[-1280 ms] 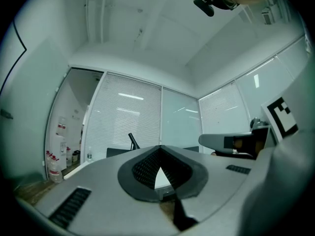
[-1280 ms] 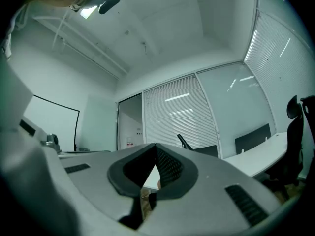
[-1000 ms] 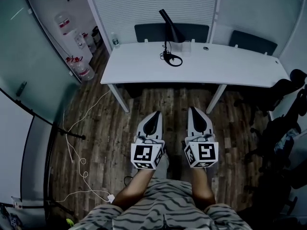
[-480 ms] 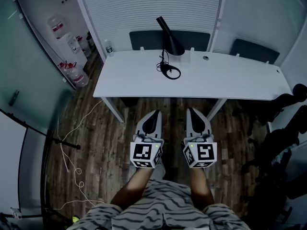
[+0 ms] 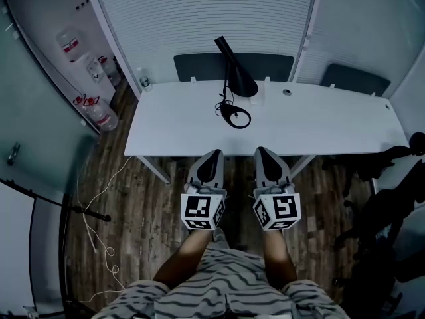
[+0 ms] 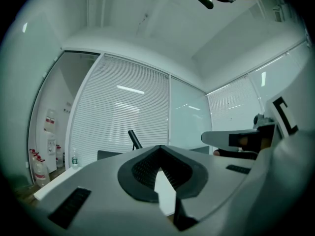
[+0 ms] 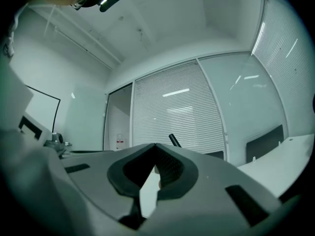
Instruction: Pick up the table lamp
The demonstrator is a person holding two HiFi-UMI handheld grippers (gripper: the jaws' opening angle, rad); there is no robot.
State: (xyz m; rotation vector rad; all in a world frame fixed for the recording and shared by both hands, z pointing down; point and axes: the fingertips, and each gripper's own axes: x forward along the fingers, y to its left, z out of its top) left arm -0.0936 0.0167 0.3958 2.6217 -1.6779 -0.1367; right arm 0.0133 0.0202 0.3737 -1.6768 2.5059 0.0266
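The black table lamp (image 5: 234,76) stands at the back middle of the white table (image 5: 166,128), its arm slanting up to the left and its cord coiled in front of the base (image 5: 237,117). My left gripper (image 5: 213,155) and right gripper (image 5: 263,152) are held side by side, level, just over the table's near edge, well short of the lamp. Both are shut with nothing between the jaws. The lamp's arm pokes up past the closed tips in the left gripper view (image 6: 134,139) and in the right gripper view (image 7: 174,140).
A small bottle (image 5: 144,82) stands on the table's back left corner. Dark chairs (image 5: 199,65) sit behind the table against the blinds. Water jugs (image 5: 98,113) and a dispenser (image 5: 87,66) are at the left, black chairs (image 5: 392,171) at the right, cables (image 5: 99,208) on the wooden floor.
The person has walked toward the table, so the table and lamp are nearer and the gripper tips now reach its near edge. Both grippers stay shut and side by side.
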